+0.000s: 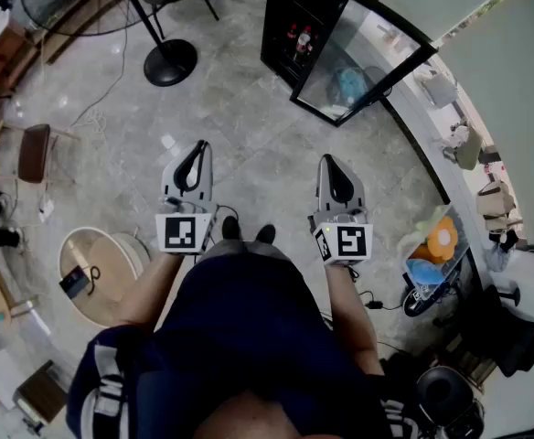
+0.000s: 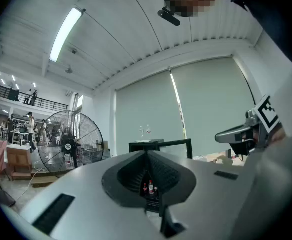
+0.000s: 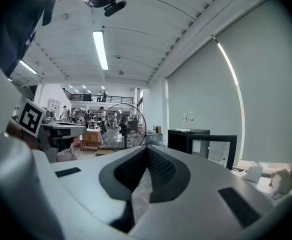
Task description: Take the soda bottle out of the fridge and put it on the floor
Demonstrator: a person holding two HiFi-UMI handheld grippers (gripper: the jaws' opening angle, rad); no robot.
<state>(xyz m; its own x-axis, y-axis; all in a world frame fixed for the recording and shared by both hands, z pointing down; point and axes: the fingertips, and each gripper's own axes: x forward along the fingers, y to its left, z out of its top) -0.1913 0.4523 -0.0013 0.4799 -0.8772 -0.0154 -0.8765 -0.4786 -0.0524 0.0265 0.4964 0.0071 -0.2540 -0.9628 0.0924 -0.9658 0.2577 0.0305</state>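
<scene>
The black fridge [image 1: 283,7] stands across the floor ahead of me with its glass door [image 1: 369,55] swung open. Soda bottles [image 1: 298,38] with red caps stand inside. In the left gripper view the same bottles [image 2: 149,188] show far off, through the slit below the closed tips. My left gripper [image 1: 197,156] and right gripper [image 1: 335,170] are held side by side at waist height, both shut and holding nothing, well short of the fridge. The left gripper [image 2: 147,155] points at the fridge. For the right gripper [image 3: 146,150], the fridge [image 3: 196,140] lies to its right.
A tall floor fan has its base [image 1: 169,62] left of the fridge. A round wooden stool [image 1: 98,268] and a chair [image 1: 35,152] stand at my left. Bags and clutter [image 1: 436,245] line the wall at my right. A cable [image 1: 372,302] lies by my feet.
</scene>
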